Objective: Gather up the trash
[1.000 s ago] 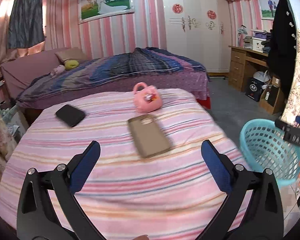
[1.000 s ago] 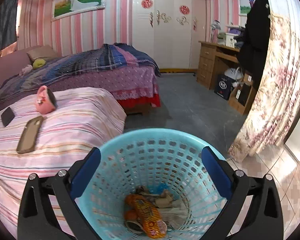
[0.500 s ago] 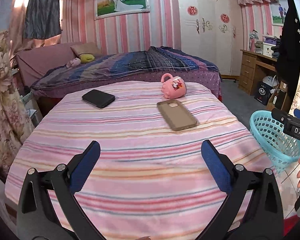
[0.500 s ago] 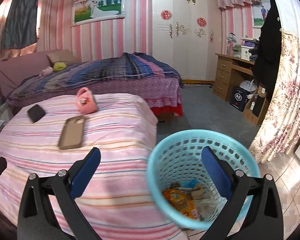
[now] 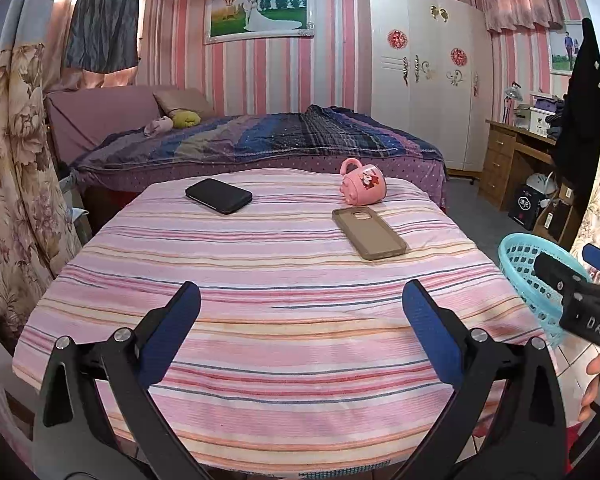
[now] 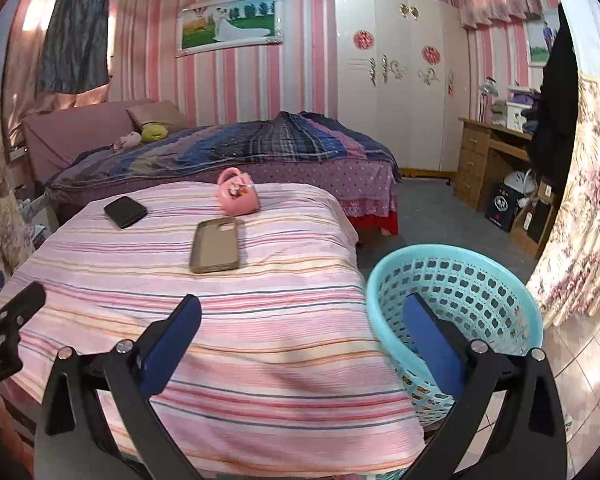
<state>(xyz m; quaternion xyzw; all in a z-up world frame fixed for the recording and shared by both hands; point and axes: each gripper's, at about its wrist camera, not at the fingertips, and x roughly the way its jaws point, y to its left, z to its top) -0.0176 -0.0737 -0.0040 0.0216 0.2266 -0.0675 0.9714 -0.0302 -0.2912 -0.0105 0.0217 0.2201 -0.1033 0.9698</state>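
Left gripper (image 5: 300,328) spread wide, empty, hovering over the near edge of the striped worktop (image 5: 284,320), lower centre of frame. Right gripper (image 6: 302,330) also wide apart and empty, its right finger in front of the basket rim. Blue basket (image 6: 460,280) sits on the floor just beside the worktop's right edge, lower right of the right wrist view; wrappers (image 6: 424,394) show through its mesh at the bottom. On the worktop: black phone (image 5: 219,195) upper left, tan phone case (image 5: 369,232) right of centre, pink mug (image 5: 363,187) tipped on its side just behind the case. No loose trash visible on the worktop.
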